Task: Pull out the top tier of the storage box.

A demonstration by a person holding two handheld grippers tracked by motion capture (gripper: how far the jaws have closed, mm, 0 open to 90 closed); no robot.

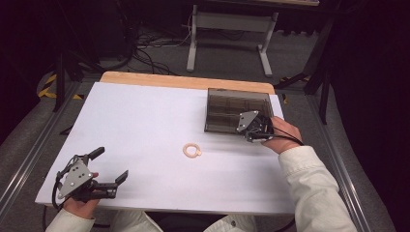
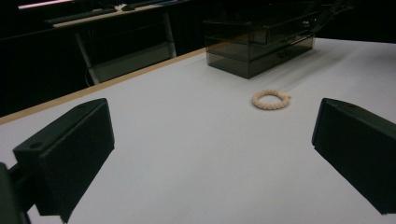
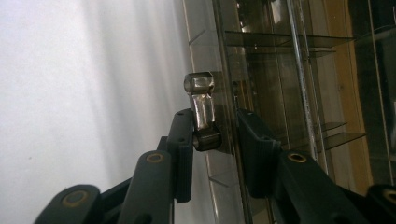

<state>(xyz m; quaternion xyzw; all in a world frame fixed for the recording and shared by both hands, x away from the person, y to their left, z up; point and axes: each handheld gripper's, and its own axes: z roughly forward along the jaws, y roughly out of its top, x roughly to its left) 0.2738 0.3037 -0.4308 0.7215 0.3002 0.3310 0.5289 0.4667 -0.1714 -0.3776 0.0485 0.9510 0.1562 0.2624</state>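
The right tongs (image 3: 215, 133) sit half-closed around the handle (image 3: 201, 109) of the smoky drawer box (image 1: 237, 108) at the table's (image 1: 145, 121) far right, not yet pinching, and should clamp squarely before pulling, while the left tongs (image 1: 109, 166) wait apart.

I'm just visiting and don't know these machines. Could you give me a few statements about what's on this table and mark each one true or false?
1. A beaded bracelet lies on the white table. True.
2. The left gripper holds the bracelet. False: its fingers are spread wide with nothing between them, and the bracelet lies apart from it.
3. The right gripper is at the handle of the smoky clear drawer box. True.
4. The drawer box sits in the middle of the table. False: it sits at the far right corner.
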